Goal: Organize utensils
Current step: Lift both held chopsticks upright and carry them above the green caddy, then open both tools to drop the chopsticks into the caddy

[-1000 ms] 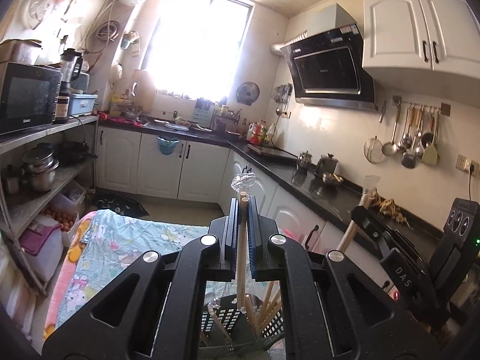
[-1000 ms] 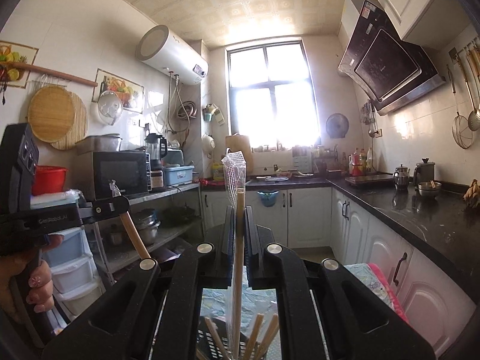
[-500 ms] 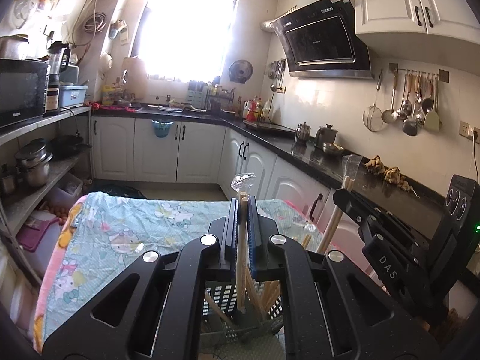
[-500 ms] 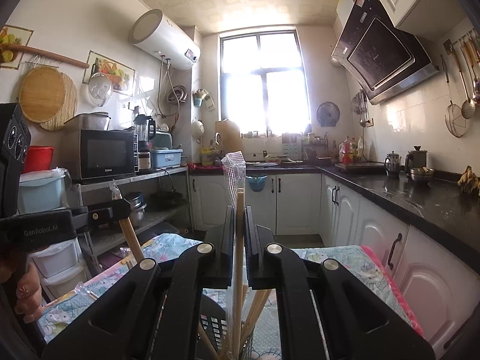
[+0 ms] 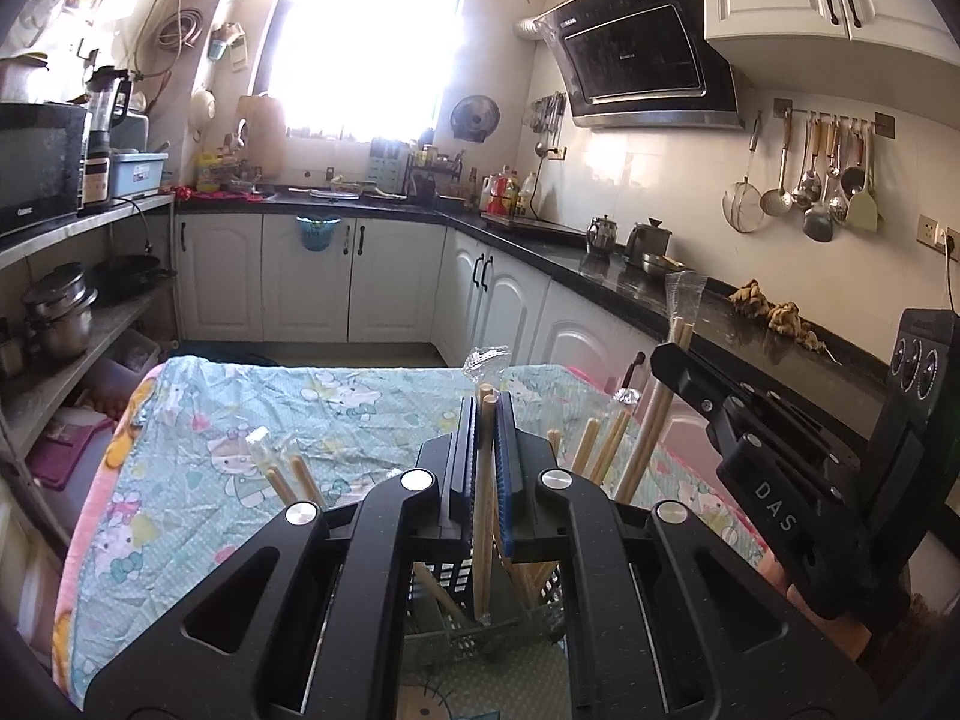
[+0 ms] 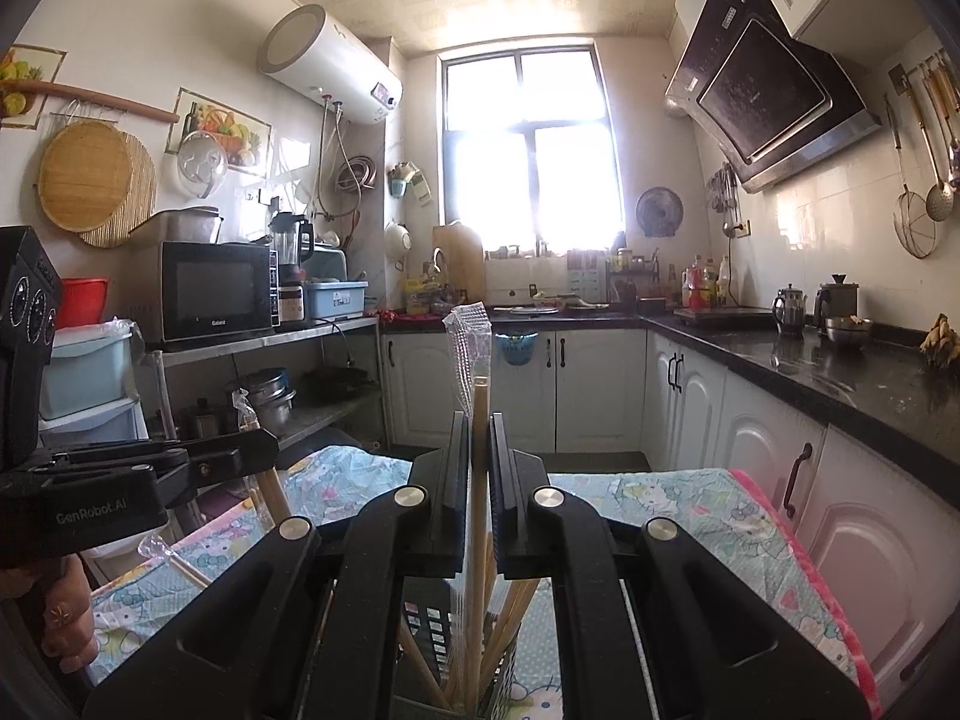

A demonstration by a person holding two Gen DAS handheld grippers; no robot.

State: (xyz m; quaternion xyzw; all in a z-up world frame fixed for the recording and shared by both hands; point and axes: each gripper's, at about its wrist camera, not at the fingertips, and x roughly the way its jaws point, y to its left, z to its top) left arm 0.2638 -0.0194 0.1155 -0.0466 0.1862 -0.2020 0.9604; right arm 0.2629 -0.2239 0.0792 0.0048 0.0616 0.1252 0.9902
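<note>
A table under a Hello Kitty tablecloth (image 5: 252, 420) filled the middle of a kitchen, with white cabinets (image 5: 306, 279) and a black countertop (image 5: 654, 294) behind it, a microwave (image 6: 210, 291) on a metal shelf to the left, a range hood (image 5: 636, 60) on the right wall and ladles and strainers on a hanging rail (image 5: 816, 180). A dark slotted utensil basket (image 5: 450, 576) stood on the cloth directly below both grippers, crowded with wrapped chopsticks that leaned outward in several directions; their exact number could not be told. The left gripper (image 5: 485, 456) pointed steeply down over the basket, its fingers closed narrowly on one pair of wooden chopsticks (image 5: 483, 480) in a clear sleeve, whose lower ends reached into the basket. The right gripper (image 6: 479, 468) hung in much the same pose just to the right, fingers pinched on a second wrapped chopstick pair (image 6: 477, 456) standing nearly upright with its tips down among the others. Each wrist view showed the other gripper's body at its edge, close alongside. Two grippers, two held pairs, one basket.
</note>
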